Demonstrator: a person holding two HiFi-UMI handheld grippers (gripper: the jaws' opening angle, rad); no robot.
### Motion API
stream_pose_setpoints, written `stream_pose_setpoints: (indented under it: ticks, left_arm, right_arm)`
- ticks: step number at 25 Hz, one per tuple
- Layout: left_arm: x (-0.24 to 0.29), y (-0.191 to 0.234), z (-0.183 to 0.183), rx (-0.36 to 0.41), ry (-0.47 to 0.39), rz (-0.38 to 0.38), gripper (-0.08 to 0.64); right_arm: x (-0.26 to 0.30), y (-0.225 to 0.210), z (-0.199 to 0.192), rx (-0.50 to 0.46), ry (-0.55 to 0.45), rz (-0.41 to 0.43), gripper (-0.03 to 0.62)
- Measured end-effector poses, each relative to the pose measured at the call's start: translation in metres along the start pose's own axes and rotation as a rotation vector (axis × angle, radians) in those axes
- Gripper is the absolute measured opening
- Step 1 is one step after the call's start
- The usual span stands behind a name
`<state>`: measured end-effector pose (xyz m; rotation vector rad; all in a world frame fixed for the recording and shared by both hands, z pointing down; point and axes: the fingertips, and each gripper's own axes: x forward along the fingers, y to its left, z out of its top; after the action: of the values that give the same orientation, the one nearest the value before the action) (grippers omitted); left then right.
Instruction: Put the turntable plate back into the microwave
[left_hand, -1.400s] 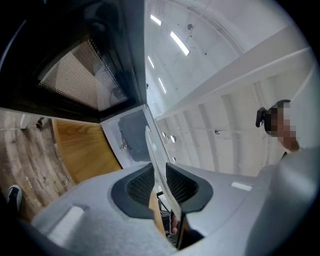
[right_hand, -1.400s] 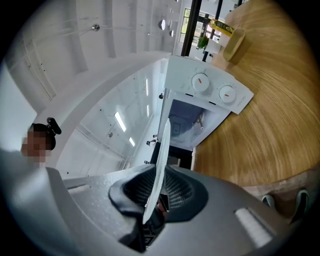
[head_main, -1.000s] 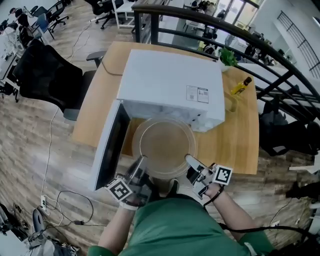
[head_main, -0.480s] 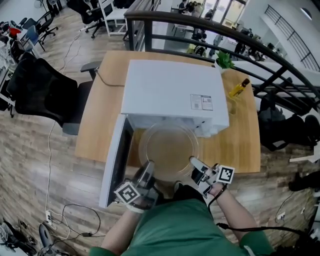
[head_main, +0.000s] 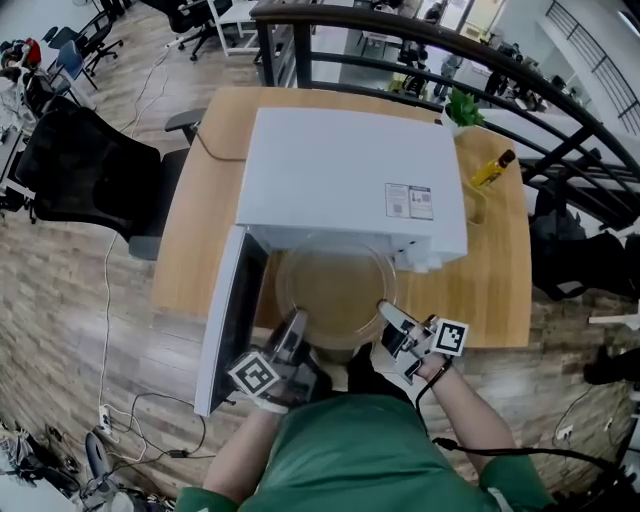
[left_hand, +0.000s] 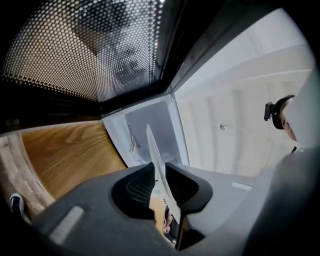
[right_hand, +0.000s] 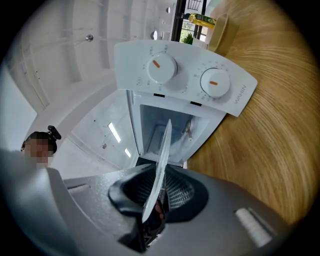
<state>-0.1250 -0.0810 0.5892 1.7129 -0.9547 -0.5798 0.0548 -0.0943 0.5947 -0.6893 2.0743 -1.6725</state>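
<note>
The round glass turntable plate (head_main: 335, 290) hangs level in front of the white microwave (head_main: 350, 175), its far rim just under the oven's front edge. My left gripper (head_main: 295, 330) is shut on the plate's near-left rim, and my right gripper (head_main: 388, 312) is shut on its near-right rim. In the left gripper view the plate's edge (left_hand: 154, 150) runs between the pads toward the open cavity (left_hand: 147, 125). The right gripper view shows the plate (right_hand: 164, 147) edge-on between the jaws, below the control panel (right_hand: 185, 75) with two knobs. The microwave door (head_main: 228, 320) is swung open to the left.
The microwave stands on a wooden table (head_main: 490, 280). A yellow bottle (head_main: 492, 168) and a green plant (head_main: 460, 108) are at the table's far right corner. A black office chair (head_main: 90, 170) stands to the left and a dark railing (head_main: 420, 50) runs behind.
Both grippers have carried the plate forward and a little lower toward the microwave's opening. Its far rim now sits under the oven's front edge. Both grips are unchanged.
</note>
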Motion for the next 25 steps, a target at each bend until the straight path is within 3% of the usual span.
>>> stream_pose_setpoints:
  ticks: [8, 15, 22, 25]
  left_arm:
    - [0.015, 0.02, 0.003, -0.008, -0.031, 0.069, 0.075]
    - [0.032, 0.034, 0.012, -0.059, -0.075, 0.057, 0.071]
    - [0.042, 0.053, 0.02, -0.038, -0.065, 0.096, 0.071]
    - [0.05, 0.052, 0.022, -0.054, -0.069, 0.06, 0.072]
  right_arm:
    - [0.017, -0.017, 0.019, 0.0, 0.041, 0.006, 0.058]
    - [0.033, -0.035, 0.03, 0.001, 0.054, -0.016, 0.06]
    - [0.047, -0.043, 0.04, -0.023, 0.051, -0.018, 0.06]
    - [0.051, -0.048, 0.042, -0.029, 0.05, -0.023, 0.06]
